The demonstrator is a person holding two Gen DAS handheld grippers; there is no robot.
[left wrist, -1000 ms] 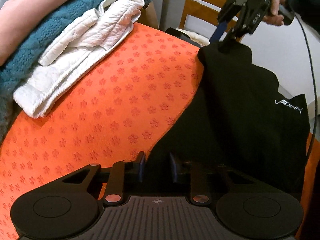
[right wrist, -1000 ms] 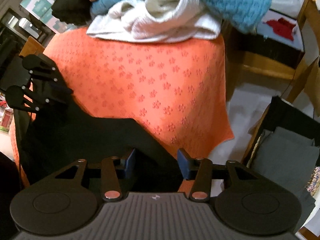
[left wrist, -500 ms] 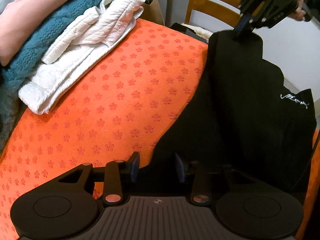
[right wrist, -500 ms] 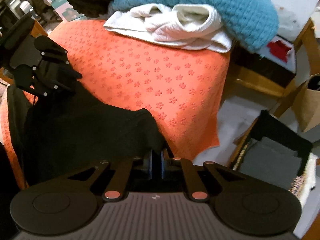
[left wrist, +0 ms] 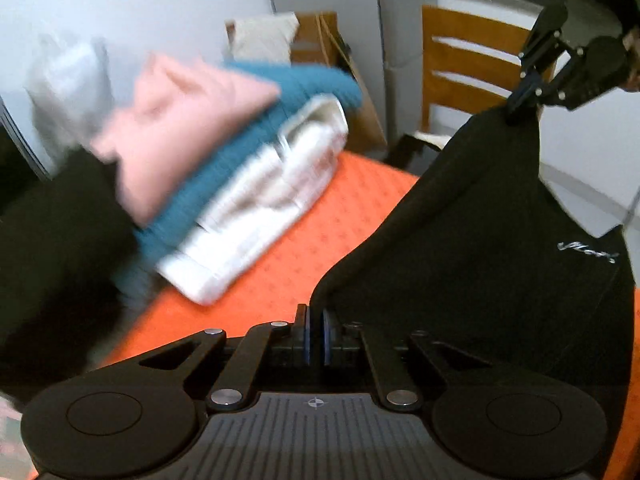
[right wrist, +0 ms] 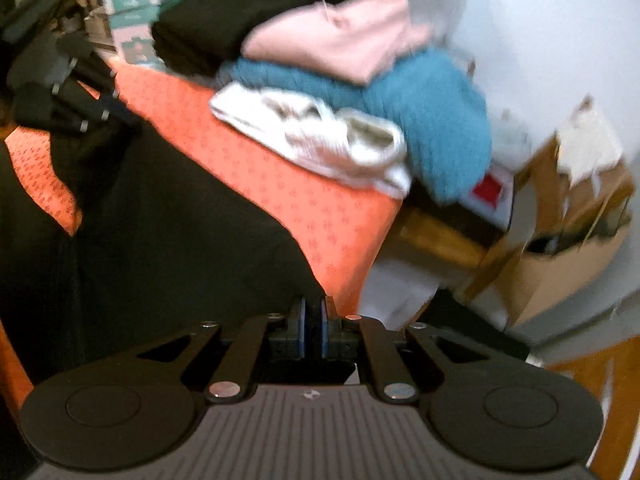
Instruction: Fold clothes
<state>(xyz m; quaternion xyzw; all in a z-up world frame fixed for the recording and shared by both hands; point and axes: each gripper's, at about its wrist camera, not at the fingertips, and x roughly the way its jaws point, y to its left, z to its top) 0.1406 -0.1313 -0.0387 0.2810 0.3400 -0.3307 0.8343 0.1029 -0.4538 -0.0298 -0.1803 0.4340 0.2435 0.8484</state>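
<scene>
A black garment [left wrist: 480,260] with a small white logo hangs stretched between both grippers above the orange flower-print cloth [left wrist: 320,220]. My left gripper [left wrist: 315,316] is shut on its near edge. At the upper right of the left wrist view, my right gripper [left wrist: 524,108] pinches the far top corner. In the right wrist view the right gripper [right wrist: 313,312] is shut on the black garment [right wrist: 160,240], and the left gripper [right wrist: 116,116] grips it at the upper left, over the orange cloth [right wrist: 280,184].
A pile of clothes lies at the back of the cloth: a pink piece [right wrist: 340,40] on a teal knit [right wrist: 432,112], a white quilted one [right wrist: 320,136] and a folded black one [right wrist: 208,28]. A wooden chair [left wrist: 472,60] and a cardboard box [right wrist: 560,256] stand beyond the edges.
The left gripper's jaws closed on the garment's edge; the right's closed half a second before. Both grippers rose and tilted up, lifting the black garment off the cloth.
</scene>
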